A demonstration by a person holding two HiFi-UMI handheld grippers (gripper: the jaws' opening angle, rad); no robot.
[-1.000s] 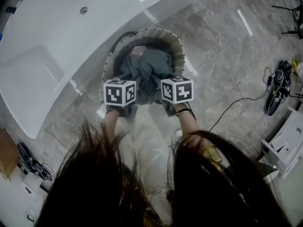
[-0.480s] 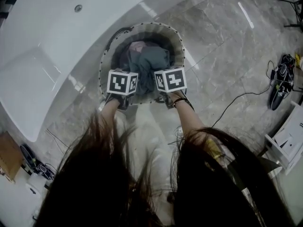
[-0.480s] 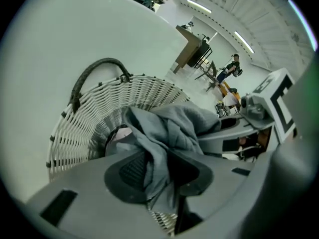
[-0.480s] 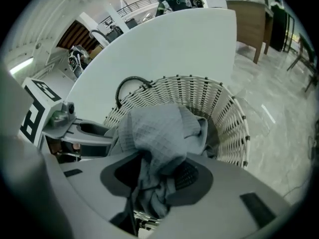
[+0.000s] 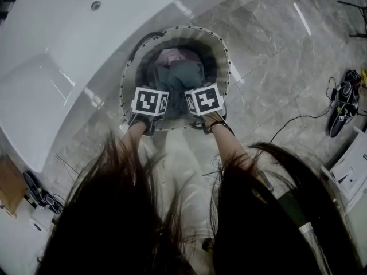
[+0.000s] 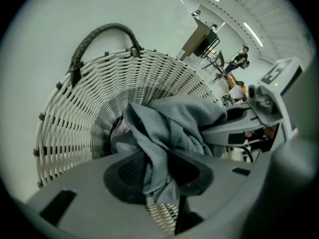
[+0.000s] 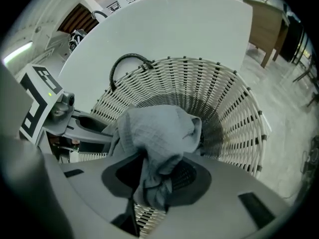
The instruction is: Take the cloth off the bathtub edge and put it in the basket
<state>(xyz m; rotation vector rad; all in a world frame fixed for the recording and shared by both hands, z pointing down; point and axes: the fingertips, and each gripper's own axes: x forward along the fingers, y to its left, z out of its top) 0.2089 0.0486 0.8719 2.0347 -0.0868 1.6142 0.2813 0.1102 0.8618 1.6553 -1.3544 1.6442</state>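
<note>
A grey cloth hangs bunched over the inside of a round white wicker basket that stands on the floor against the white bathtub. Something pink lies in the basket behind the cloth. My left gripper is shut on one fold of the cloth. My right gripper is shut on another fold of the cloth. In the head view the left gripper and the right gripper sit side by side at the basket's near rim, their jaws hidden under the marker cubes.
The basket has a dark handle on its far side, next to the tub wall. Cables and a black device lie on the marble floor at the right, with a white unit below them. A brown box sits at the left edge.
Both grippers have moved forward over the basket's near rim and closer together, and the grey cloth hangs deeper inside the basket than before.
</note>
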